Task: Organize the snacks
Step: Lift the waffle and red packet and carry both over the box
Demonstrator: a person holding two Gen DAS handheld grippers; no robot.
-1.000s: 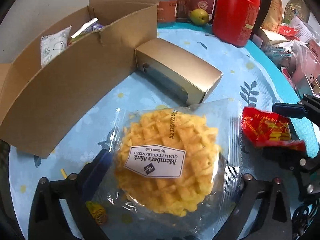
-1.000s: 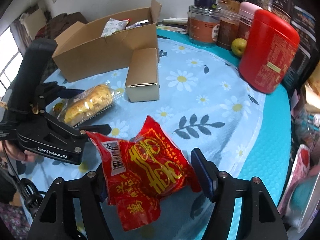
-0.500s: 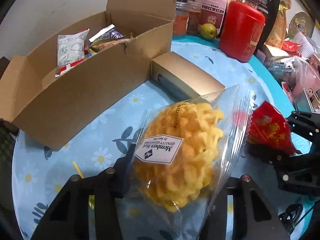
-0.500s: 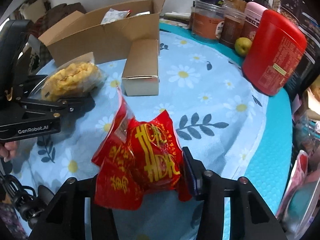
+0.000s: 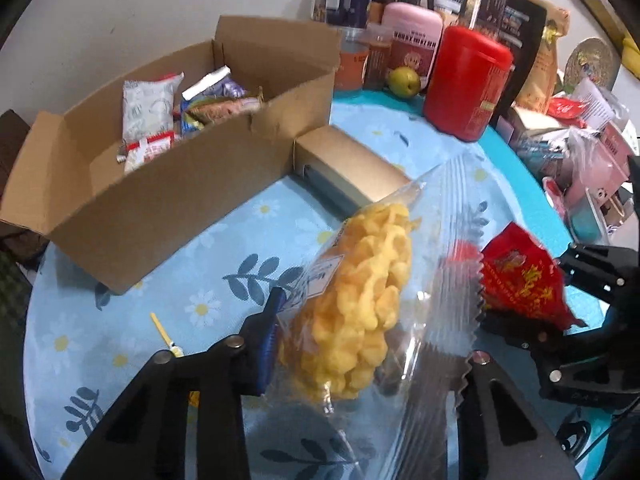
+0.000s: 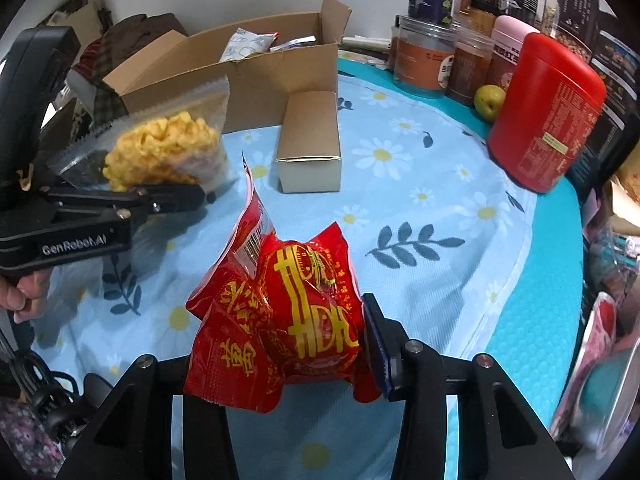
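1. Blue daisy-print cloth (image 6: 420, 168) covers the round table; jars and a red canister (image 6: 548, 120) crowd its far right edge.
2. My left gripper (image 5: 360, 344) is closing on the clear bag of yellow waffle crisps (image 5: 352, 312), which it pinches and holds clear of the cloth.
3. My right gripper (image 6: 280, 332) is clamped on the crinkled red foil snack packet (image 6: 288, 304).
4. Both loads go to the open brown cardboard box (image 5: 168, 200), far and left of both claws, its long side facing me.
5. I judge the left hand nearer, so it should go first.
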